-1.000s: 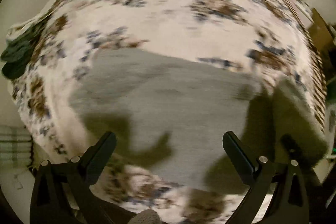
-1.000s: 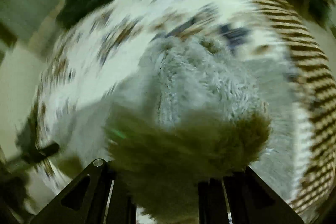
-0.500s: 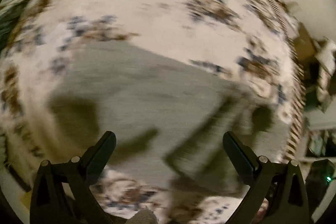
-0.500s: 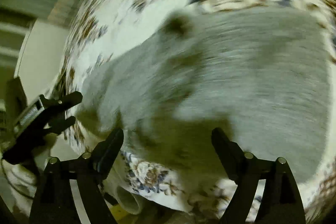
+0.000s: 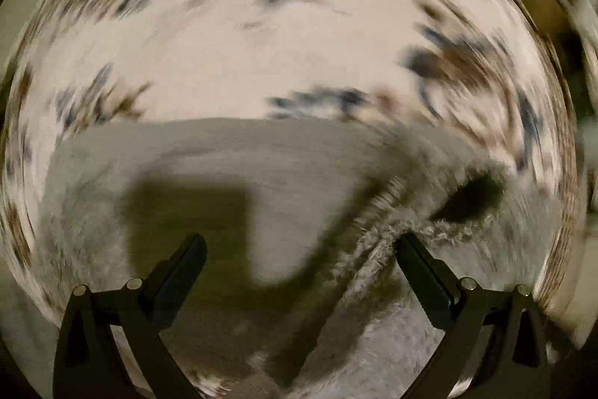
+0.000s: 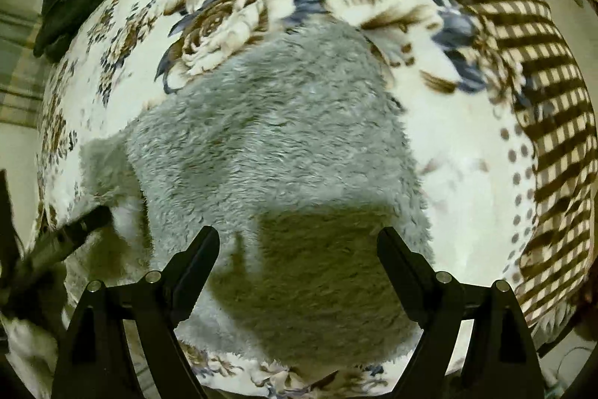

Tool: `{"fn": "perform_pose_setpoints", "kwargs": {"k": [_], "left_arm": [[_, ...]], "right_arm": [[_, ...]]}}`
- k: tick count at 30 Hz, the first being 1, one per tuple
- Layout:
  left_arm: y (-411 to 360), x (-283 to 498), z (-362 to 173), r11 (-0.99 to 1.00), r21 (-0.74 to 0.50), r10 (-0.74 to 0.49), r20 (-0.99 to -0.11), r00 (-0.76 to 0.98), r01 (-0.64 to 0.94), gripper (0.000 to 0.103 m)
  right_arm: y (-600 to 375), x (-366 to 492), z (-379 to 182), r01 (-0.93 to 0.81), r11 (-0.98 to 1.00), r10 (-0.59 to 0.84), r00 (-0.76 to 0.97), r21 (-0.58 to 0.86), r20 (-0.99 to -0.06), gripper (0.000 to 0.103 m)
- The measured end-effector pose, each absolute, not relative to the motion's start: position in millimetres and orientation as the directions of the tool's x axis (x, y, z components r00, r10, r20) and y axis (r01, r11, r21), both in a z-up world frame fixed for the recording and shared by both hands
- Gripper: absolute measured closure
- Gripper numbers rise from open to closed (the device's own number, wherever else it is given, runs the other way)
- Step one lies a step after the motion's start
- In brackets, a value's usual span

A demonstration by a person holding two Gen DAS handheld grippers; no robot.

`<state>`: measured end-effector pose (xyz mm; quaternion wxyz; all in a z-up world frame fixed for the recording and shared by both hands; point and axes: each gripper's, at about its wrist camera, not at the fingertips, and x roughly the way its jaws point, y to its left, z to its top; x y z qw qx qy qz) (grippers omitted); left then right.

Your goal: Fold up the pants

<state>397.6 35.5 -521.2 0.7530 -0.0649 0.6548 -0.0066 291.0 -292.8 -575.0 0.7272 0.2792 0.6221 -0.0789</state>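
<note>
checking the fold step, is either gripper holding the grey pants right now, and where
Nothing is held: left gripper and right gripper both stand open above the grey pants.

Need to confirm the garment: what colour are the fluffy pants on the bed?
Plain grey, fuzzy fleece pants, no pattern. Sharpest in the right wrist view.

We look steeply down from both wrist cameras, close above the grey fleece pants (image 5: 231, 167) (image 6: 284, 137) on the floral blanket (image 5: 291, 36) (image 6: 231, 14). Both views share these; the left view is blurred.
</note>
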Motion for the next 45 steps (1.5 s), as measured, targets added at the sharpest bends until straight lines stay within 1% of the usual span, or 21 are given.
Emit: {"fn": "perform_pose_setpoints", "kwargs": {"k": [2, 5, 9, 11, 12, 13, 14, 15, 17, 19, 23, 25, 28, 30, 31, 33, 35, 37, 41, 43, 45], "left_arm": [[52, 398, -515, 0.975, -0.185, -0.166, -0.974, 0.153, -0.12, 0.0], [39, 393, -508, 0.969, -0.244, -0.235, -0.959, 0.159, -0.04, 0.0], [-3, 381, -518, 0.964, -0.24, -0.253, -0.961, 0.114, 0.113, 0.0], [-21, 378, -539, 0.966, -0.192, -0.207, -0.976, 0.071, 0.174, 0.002], [-23, 378, -548, 0.967, -0.185, -0.197, -0.979, 0.054, 0.174, 0.007], [-22, 378, -557, 0.968, -0.192, -0.199, -0.98, 0.028, 0.164, 0.035], [-15, 377, -564, 0.965, -0.228, -0.23, -0.973, 0.0, 0.13, 0.075], [-6, 375, -563, 0.953, -0.292, -0.293, -0.956, 0.001, 0.083, 0.081], [14, 366, -549, 0.93, -0.368, -0.368, -0.927, 0.068, 0.013, 0.085], [28, 353, -536, 0.912, -0.408, -0.403, -0.908, 0.112, -0.032, 0.086], [60, 330, -535, 0.866, -0.468, -0.452, -0.883, 0.123, -0.177, 0.086], [70, 328, -546, 0.861, -0.455, -0.442, -0.89, 0.111, -0.225, 0.083], [76, 335, -562, 0.867, -0.428, -0.426, -0.902, 0.068, -0.256, 0.068], [74, 333, -559, 0.886, -0.396, -0.394, -0.917, 0.061, -0.242, 0.053], [77, 333, -553, 0.892, -0.387, -0.38, -0.922, 0.074, -0.232, 0.042], [80, 330, -539, 0.905, -0.369, -0.353, -0.929, 0.109, -0.211, 0.032], [88, 326, -528, 0.904, -0.375, -0.352, -0.925, 0.142, -0.205, 0.016], [107, 314, -513, 0.897, -0.383, -0.345, -0.919, 0.19, -0.222, 0.015], [164, 284, -503, 0.814, -0.454, -0.333, -0.877, 0.347, -0.364, 0.003], [194, 269, -514, 0.752, -0.475, -0.301, -0.864, 0.404, -0.456, 0.003], [220, 256, -537, 0.669, -0.498, -0.301, -0.86, 0.411, -0.552, 0.003]], "right_arm": [[-294, 294, -578, 0.462, 0.829, 0.24, 0.212, 0.314, -0.947, 0.015], [-290, 295, -584, 0.462, 0.826, 0.255, 0.204, 0.323, -0.945, 0.015], [-289, 300, -587, 0.456, 0.827, 0.263, 0.2, 0.327, -0.944, 0.015], [-288, 303, -587, 0.449, 0.833, 0.263, 0.194, 0.324, -0.945, 0.015], [-288, 304, -588, 0.445, 0.835, 0.265, 0.191, 0.324, -0.945, 0.015], [-286, 309, -590, 0.443, 0.838, 0.263, 0.186, 0.32, -0.947, 0.015], [-287, 310, -590, 0.439, 0.841, 0.262, 0.182, 0.317, -0.948, 0.015], [-287, 312, -591, 0.437, 0.842, 0.262, 0.181, 0.317, -0.948, 0.015], [-288, 315, -592, 0.43, 0.846, 0.263, 0.179, 0.316, -0.948, 0.015], [-286, 319, -595, 0.419, 0.853, 0.263, 0.172, 0.312, -0.949, 0.015], [-279, 328, -603, 0.395, 0.868, 0.261, 0.148, 0.299, -0.954, 0.015], [-273, 333, -606, 0.379, 0.878, 0.26, 0.137, 0.293, -0.956, 0.015], [-262, 341, -610, 0.344, 0.905, 0.221, 0.116, 0.248, -0.968, 0.014], [-257, 345, -612, 0.328, 0.917, 0.203, 0.103, 0.226, -0.974, 0.013], [-256, 346, -612, 0.325, 0.92, 0.197, 0.1, 0.219, -0.975, 0.013], [-253, 347, -612, 0.317, 0.925, 0.189, 0.094, 0.209, -0.977, 0.013], [-250, 347, -609, 0.31, 0.927, 0.19, 0.092, 0.21, -0.977, 0.012], [-246, 347, -604, 0.305, 0.927, 0.198, 0.094, 0.218, -0.976, 0.012], [-231, 348, -589, 0.293, 0.922, 0.228, 0.119, 0.254, -0.966, 0.01], [-217, 351, -580, 0.265, 0.926, 0.234, 0.155, 0.268, -0.96, 0.006], [-199, 354, -575, 0.23, 0.938, 0.222, 0.179, 0.26, -0.959, 0.005]]}}
